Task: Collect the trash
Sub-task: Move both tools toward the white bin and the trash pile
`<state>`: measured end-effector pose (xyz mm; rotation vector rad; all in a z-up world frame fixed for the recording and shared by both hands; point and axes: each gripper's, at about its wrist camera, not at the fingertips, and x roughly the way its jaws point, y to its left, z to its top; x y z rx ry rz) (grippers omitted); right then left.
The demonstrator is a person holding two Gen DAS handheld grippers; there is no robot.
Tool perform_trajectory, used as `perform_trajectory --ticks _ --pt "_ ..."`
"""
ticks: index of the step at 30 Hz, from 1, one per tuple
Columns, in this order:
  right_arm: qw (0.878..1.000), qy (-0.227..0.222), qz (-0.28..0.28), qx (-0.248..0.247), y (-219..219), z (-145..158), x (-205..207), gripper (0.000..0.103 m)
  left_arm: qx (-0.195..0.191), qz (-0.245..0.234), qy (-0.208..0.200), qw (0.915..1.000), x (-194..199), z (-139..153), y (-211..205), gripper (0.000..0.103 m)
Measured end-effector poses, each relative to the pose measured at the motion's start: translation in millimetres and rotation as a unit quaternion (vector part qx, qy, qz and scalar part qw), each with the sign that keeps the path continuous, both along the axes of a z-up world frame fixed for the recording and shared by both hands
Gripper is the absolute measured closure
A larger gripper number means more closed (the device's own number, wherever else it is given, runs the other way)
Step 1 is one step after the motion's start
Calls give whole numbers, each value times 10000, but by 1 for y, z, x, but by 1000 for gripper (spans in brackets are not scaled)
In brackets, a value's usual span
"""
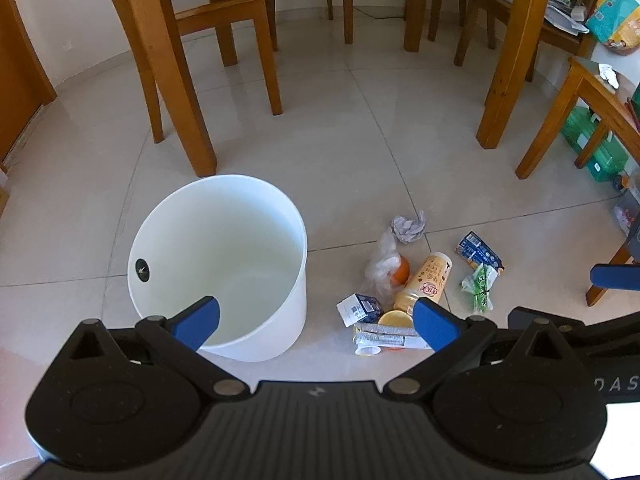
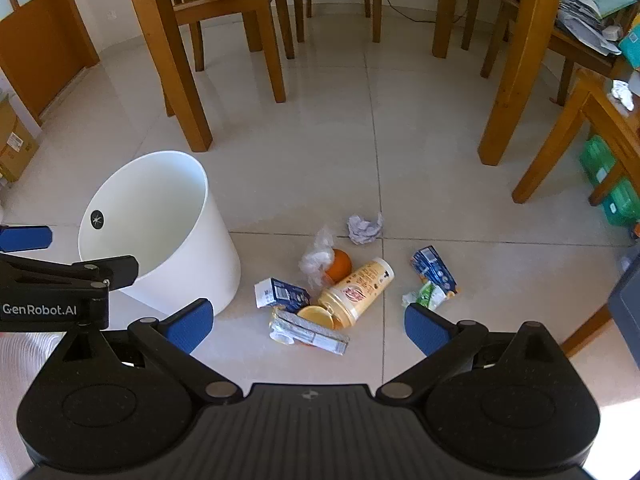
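The left claw (image 1: 316,322) gapes wide above a white bin (image 1: 218,264) beside floor litter (image 1: 416,280).

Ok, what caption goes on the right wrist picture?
Open right tongs hover above floor trash beside an empty white bin.

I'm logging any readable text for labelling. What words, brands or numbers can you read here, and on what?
"GenRobot.AI": white lettering on the black body of the left tongs, seen from the right wrist.
"DAS": cut-off pale letters on the right tongs' body, at the left wrist view's edge.
Beige cup, blue cartons, green wrapper: print too small or blurred to read.
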<state>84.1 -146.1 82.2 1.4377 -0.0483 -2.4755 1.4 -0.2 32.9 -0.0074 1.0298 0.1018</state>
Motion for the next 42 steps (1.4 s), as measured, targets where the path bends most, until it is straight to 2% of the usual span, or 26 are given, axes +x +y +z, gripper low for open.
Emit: perform_trajectory --ticks 6,10,16,25,33,38,42 --pt "9995 121 203 -231 0 -13 -10 0 -301 29 25 9995 12 -12 11 1" --pt "9993 175 306 -104 -3 -23 -20 0 -506 63 18 9987 21 -17 23 1" --pt "9975 295 636 -119 -10 -34 -31 0 -432 141 -27 9990 37 -23 44 1" --pt "9969 294 697 -218 -28 -44 -51 0 -384 199 10 9991 58 -37 75 3" --pt "9933 397 1061 -218 -48 -56 -62 0 -348 226 15 9991 68 -55 108 5" --pt "9923 497 1120 -166 -50 -71 -62 0 -255 532 -70 9982 65 -68 147 5" --pt "9924 490 1132 -6 -46 -91 -61 0 -65 822 13 9966 65 -82 175 5"
